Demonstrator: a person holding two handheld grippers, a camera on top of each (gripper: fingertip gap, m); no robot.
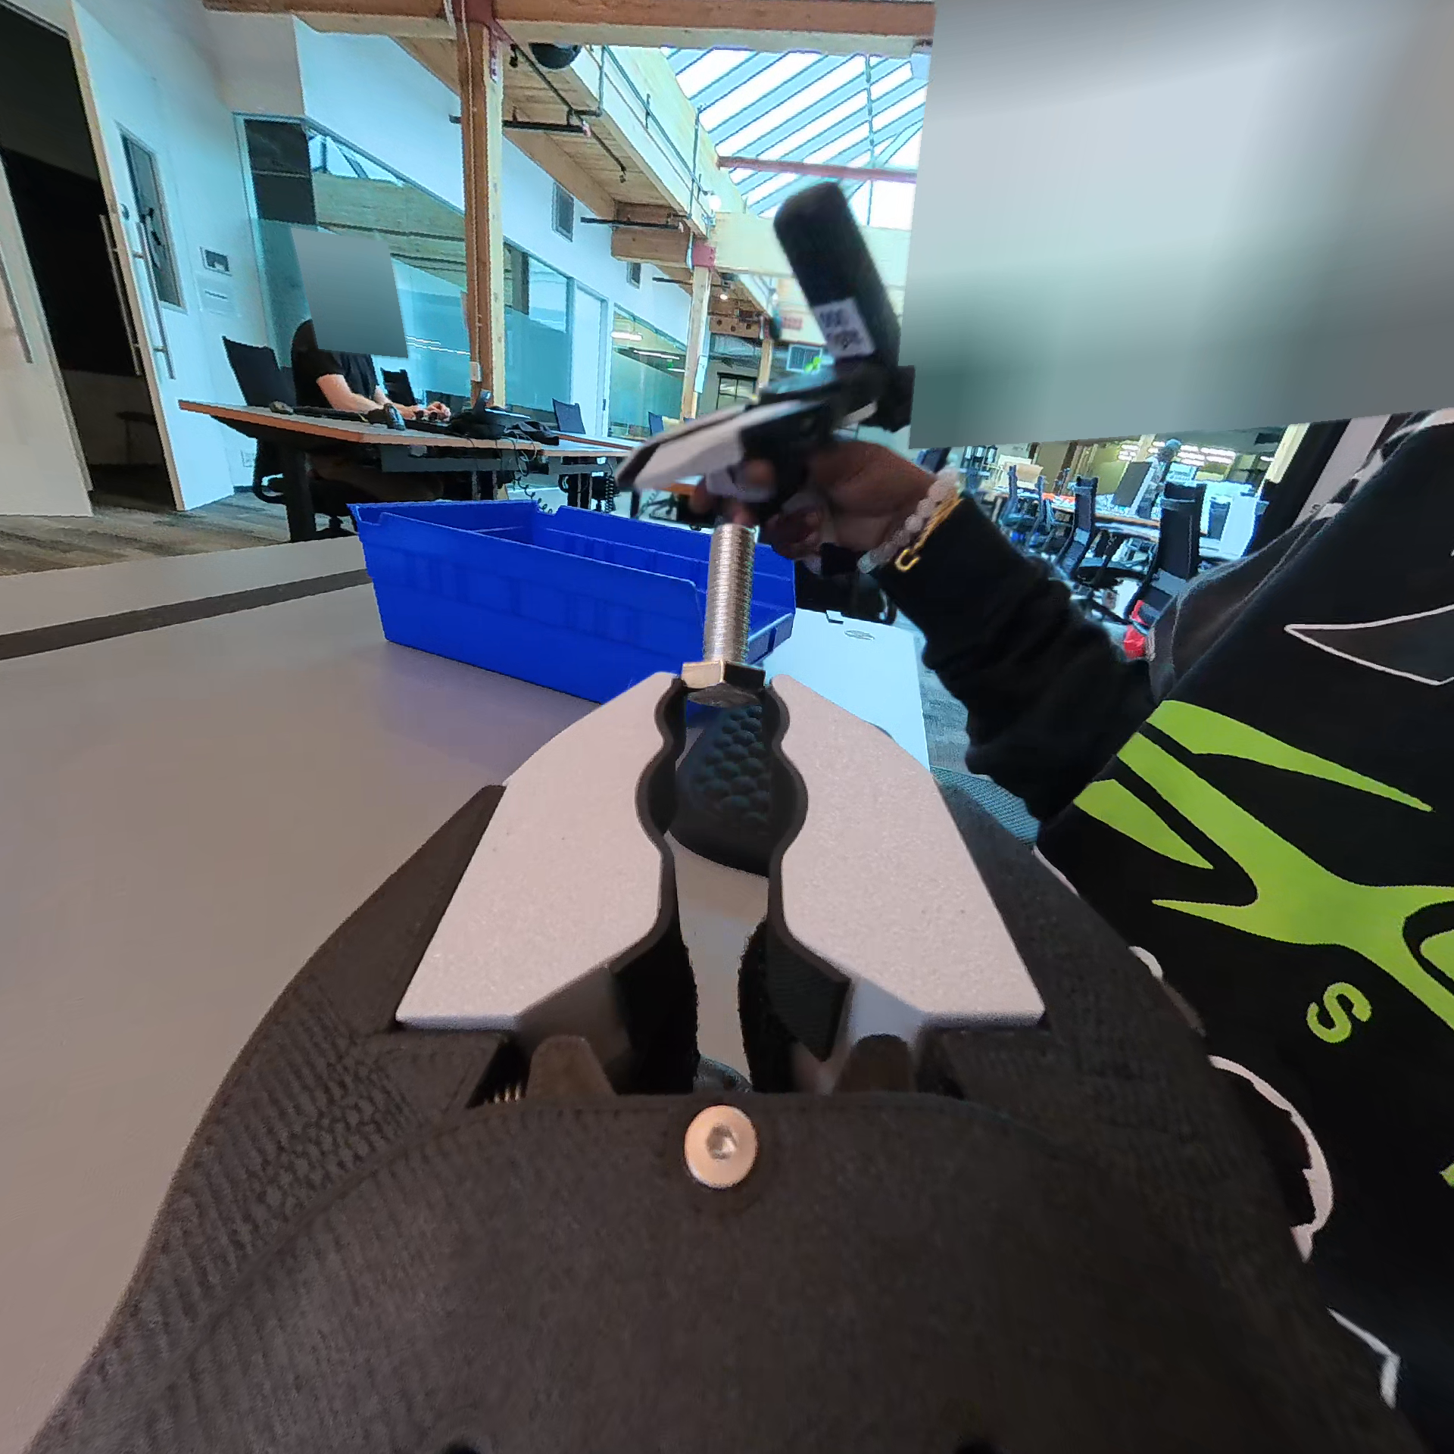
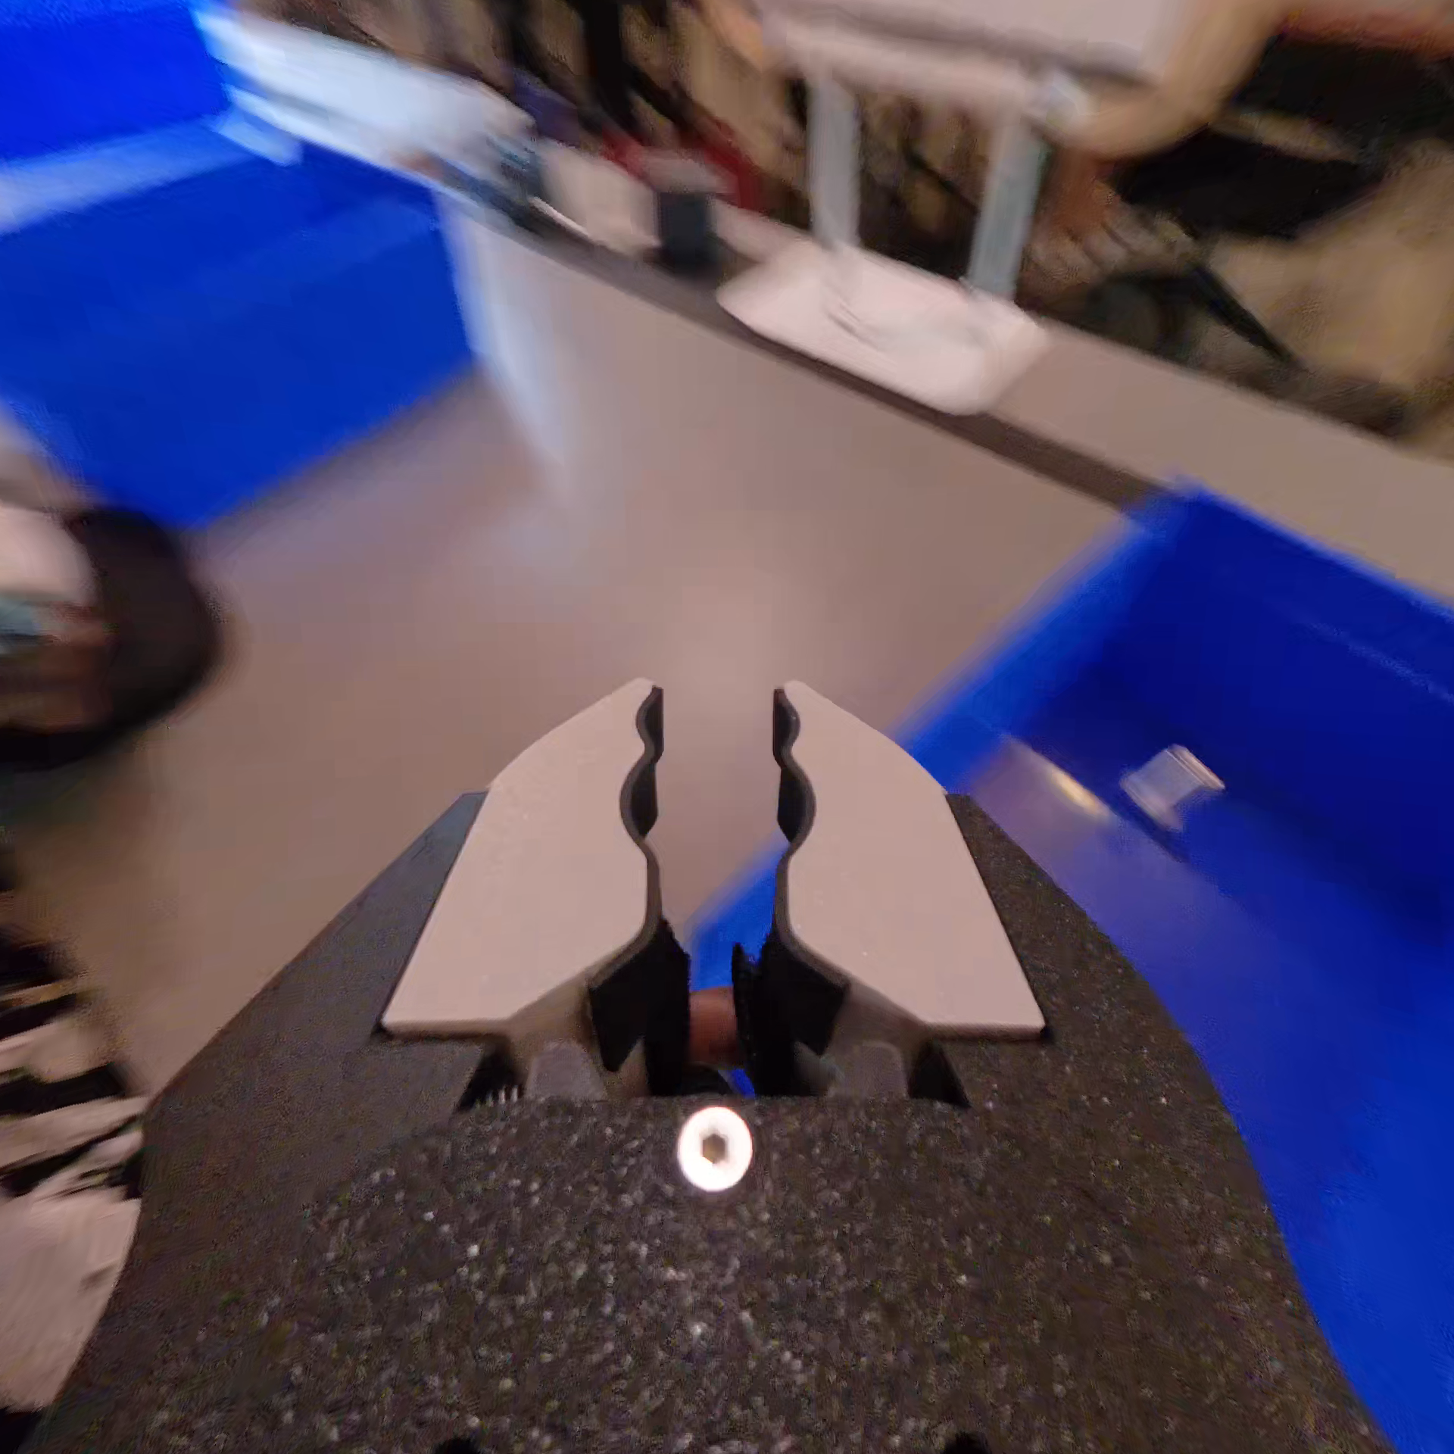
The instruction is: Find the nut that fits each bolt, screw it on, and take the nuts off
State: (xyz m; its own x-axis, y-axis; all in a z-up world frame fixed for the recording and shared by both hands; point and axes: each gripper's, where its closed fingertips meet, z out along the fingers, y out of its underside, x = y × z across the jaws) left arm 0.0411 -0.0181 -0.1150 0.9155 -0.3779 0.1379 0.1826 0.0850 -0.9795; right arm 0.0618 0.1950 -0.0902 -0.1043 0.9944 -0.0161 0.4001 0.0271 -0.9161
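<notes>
In the left wrist view my left gripper (image 1: 722, 692) is shut on the hex head of a silver threaded bolt (image 1: 728, 598). The bolt stands upright above the fingertips. My right gripper (image 1: 653, 464), held by a hand in a black sleeve, shows blurred in the left wrist view, just above the bolt's top end. I cannot tell whether it touches the bolt. In the right wrist view my right gripper (image 2: 717, 700) is open with nothing between its pads. The right wrist view is blurred by motion. A silver nut (image 2: 1172, 775) lies in a blue bin (image 2: 1259, 629) to its right.
A blue bin (image 1: 551, 598) stands on the grey table (image 1: 236, 747) behind the bolt. A white sheet (image 1: 858, 669) lies right of it. A black dimpled object (image 1: 732, 787) sits under my left jaws. A second blue bin (image 2: 197, 315) is at upper left in the right wrist view. My hands' fingertips stand some 25 centimeters from each other. My right gripper is the nearer one to the silver nut (image 2: 1172, 775): about 20 centimeters, against 40 centimeters.
</notes>
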